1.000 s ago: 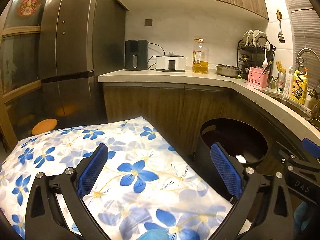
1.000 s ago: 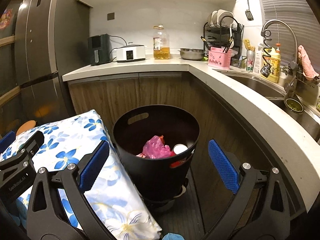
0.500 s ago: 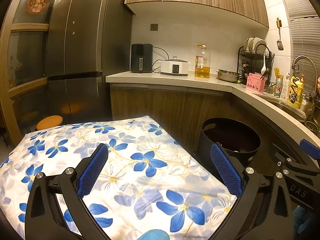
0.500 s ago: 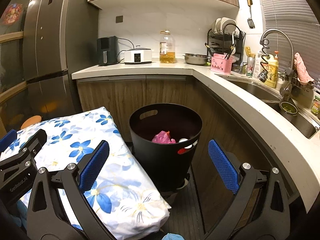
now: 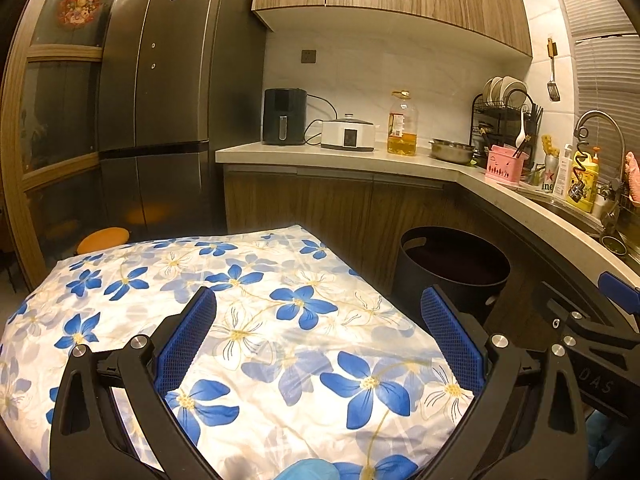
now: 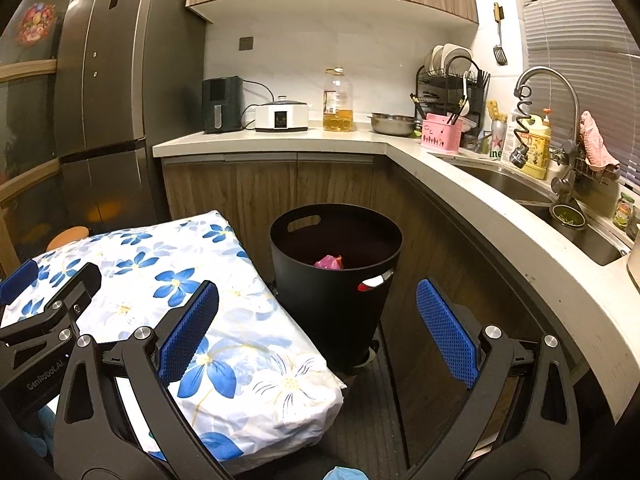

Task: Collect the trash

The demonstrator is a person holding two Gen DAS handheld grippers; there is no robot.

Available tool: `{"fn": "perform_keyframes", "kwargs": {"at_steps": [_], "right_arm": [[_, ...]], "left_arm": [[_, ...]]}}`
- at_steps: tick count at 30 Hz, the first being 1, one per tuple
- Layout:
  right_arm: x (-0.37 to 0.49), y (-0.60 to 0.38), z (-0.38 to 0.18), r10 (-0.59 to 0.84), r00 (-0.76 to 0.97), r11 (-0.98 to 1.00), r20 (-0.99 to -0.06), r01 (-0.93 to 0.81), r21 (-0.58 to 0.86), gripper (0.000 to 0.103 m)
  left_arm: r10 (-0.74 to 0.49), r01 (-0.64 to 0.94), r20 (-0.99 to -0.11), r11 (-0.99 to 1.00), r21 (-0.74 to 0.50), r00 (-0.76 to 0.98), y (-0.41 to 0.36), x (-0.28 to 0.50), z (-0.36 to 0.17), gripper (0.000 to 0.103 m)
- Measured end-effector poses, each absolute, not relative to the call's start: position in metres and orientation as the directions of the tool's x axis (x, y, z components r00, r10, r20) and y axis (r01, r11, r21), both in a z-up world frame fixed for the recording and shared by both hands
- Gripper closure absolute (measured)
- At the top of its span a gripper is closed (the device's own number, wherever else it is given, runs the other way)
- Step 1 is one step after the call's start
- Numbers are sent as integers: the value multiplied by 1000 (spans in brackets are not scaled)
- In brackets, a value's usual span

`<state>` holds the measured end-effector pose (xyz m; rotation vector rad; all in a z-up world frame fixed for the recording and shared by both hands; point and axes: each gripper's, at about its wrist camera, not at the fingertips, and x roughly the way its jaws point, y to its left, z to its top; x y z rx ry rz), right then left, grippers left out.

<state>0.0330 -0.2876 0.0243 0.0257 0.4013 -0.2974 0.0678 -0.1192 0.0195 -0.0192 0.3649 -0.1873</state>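
Now both views pull back from the black bin [image 6: 336, 276], which looks smaller than a second ago. The left gripper [image 5: 320, 344] and right gripper [image 6: 316, 332] hang wide apart, empty; pink trash [image 6: 329, 262] sits inside the bin beside the floral cushion's [image 6: 192, 292] far corner, so that drop looks done.

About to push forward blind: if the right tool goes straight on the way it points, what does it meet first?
Most likely the black trash bin: it stands centred between the open right tool fingers, nothing in front. Depth is unclear.
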Motion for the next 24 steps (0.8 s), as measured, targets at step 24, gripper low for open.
{"fn": "perform_keyframes", "kwargs": {"at_steps": [24], "right_arm": [[10, -253, 22, -250, 889, 968, -383, 244, -64, 5]], "left_arm": [[-135, 125, -345, 991, -52, 929, -88, 41, 21, 5]]}}
